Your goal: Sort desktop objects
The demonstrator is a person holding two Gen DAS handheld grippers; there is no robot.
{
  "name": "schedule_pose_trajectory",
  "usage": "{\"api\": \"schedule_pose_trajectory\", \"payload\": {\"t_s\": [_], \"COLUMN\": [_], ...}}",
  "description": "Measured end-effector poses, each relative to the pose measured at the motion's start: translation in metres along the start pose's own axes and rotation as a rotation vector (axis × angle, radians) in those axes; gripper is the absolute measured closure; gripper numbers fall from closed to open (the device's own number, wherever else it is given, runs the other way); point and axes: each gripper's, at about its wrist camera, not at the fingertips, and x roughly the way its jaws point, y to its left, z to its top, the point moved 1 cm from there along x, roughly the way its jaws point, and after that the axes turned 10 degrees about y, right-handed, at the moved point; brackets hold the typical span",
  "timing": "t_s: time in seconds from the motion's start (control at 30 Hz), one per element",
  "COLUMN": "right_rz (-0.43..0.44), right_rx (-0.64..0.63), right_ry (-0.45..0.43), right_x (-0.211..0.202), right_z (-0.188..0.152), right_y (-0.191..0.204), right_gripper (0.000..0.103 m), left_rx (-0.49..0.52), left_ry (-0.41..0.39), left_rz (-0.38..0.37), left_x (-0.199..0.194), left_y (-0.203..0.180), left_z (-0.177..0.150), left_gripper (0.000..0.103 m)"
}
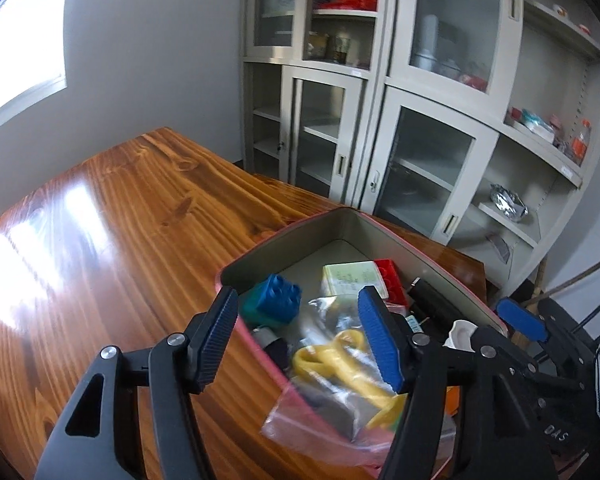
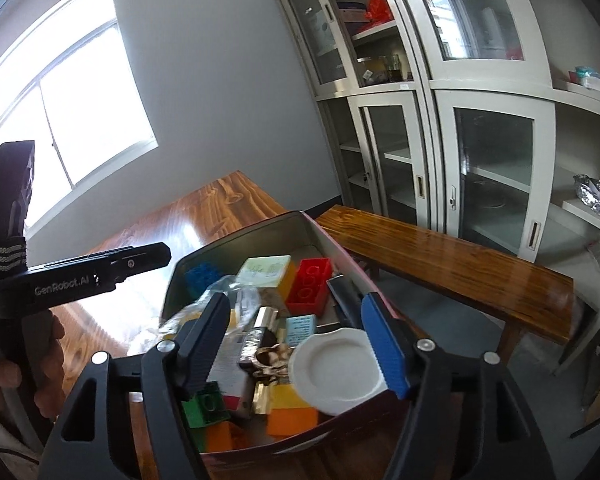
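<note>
Tin (image 2: 236, 236) full of blocks (image 2: 310, 286), plate (image 2: 336, 368)

Ahead of my grippers and to the right stands a row of pale grey cabinets (image 1: 380, 120) with glass doors and open shelves, against a plain grey wall (image 1: 152, 48). Up to my left a bright window (image 2: 60, 112) throws glare across the glossy wooden table (image 1: 112, 216) under me. Right of my right gripper a wooden bench (image 2: 452, 256) stands on a grey floor (image 2: 440, 312).
</note>
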Motion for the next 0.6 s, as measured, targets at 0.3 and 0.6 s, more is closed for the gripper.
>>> {"api": "schedule_pose_trajectory", "payload": {"t_s": [0.3, 0.6], "right_rz": [0.055, 0.002], "right_rx": [-0.113, -0.131], "right_ry": [-0.006, 0.026], "right_x": [-0.004, -0.009], "right_z": [-0.010, -0.015], "right_y": [0.053, 0.060], "right_gripper": [0.021, 0.005], "left_rx": [-0.080, -0.099], "left_ry": [-0.013, -0.019], "left_rz": [0.078, 0.075], "left_x": [-0.017, -0.034], "left_y": [0.038, 0.046], "left_z": [-0.019, -0.042], "left_gripper": [0.037, 0.037]}}
